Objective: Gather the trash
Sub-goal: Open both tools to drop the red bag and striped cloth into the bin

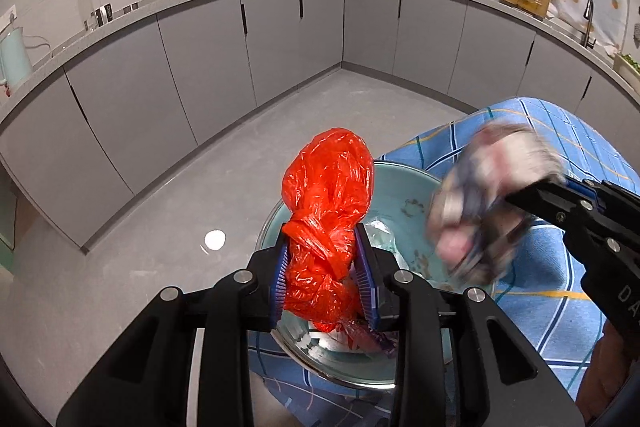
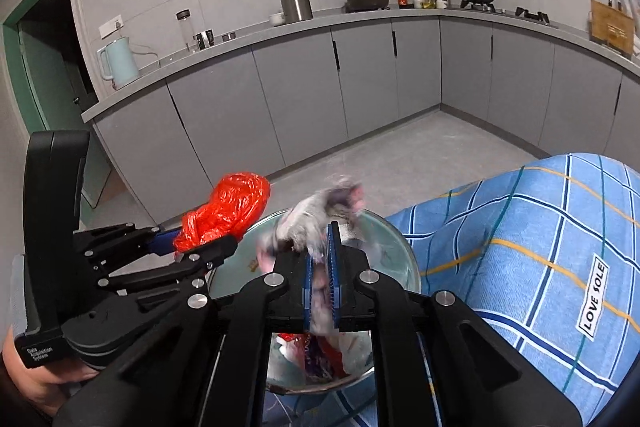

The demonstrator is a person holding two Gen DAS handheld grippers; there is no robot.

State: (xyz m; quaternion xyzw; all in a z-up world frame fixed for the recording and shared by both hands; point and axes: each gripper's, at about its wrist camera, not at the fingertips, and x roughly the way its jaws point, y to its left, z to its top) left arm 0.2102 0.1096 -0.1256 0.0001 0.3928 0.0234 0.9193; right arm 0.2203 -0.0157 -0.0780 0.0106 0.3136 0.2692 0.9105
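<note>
Left tool point(image 1: 324, 267) around red bag point(image 1: 328, 187), above bowl point(image 1: 404, 187)

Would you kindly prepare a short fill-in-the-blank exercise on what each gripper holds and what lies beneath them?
1. The left gripper is shut on a crumpled plastic bag whose colour is ____.
2. The right gripper grips a blurred grey wad above a round metal ____.
3. The checked cloth beside the bowl is mainly ____.

Missing words: red; bowl; blue
</note>
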